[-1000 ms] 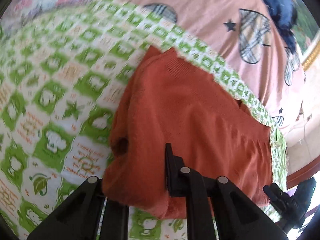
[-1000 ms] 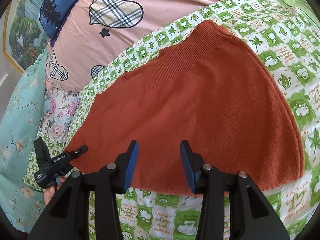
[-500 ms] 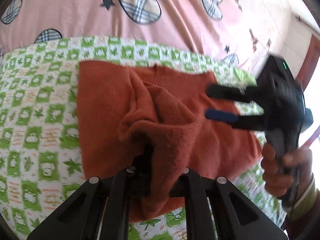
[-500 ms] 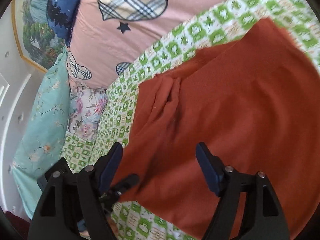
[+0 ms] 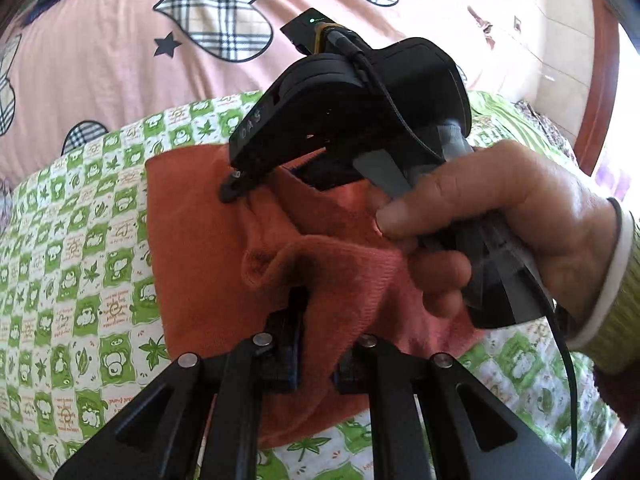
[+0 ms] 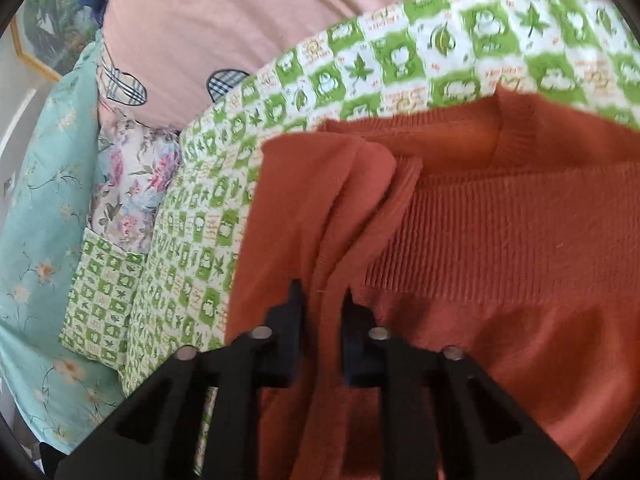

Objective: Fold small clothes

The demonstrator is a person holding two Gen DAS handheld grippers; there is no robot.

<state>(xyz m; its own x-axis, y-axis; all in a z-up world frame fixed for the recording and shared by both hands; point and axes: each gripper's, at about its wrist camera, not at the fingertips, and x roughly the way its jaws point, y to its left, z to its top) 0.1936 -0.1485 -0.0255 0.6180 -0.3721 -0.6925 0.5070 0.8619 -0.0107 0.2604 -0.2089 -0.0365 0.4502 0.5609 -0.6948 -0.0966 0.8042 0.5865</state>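
**Q:** Where does the garment lie?

**A:** The rust-orange knitted sweater (image 6: 500,240) is spread on the green-and-white checked cotton quilt (image 5: 80,280), with the pink heart-print duvet (image 5: 120,60) at twelve o'clock, giving a flat surface for folding.

**Q:** And the grippers?

**A:** The left gripper (image 5: 316,344) pinches a raised fold at six o'clock, jaws narrow on the knit. The right gripper (image 6: 320,312), gripped by the person's right hand (image 5: 500,232), nips a ridge of the same side panel, apparently carrying it inward.
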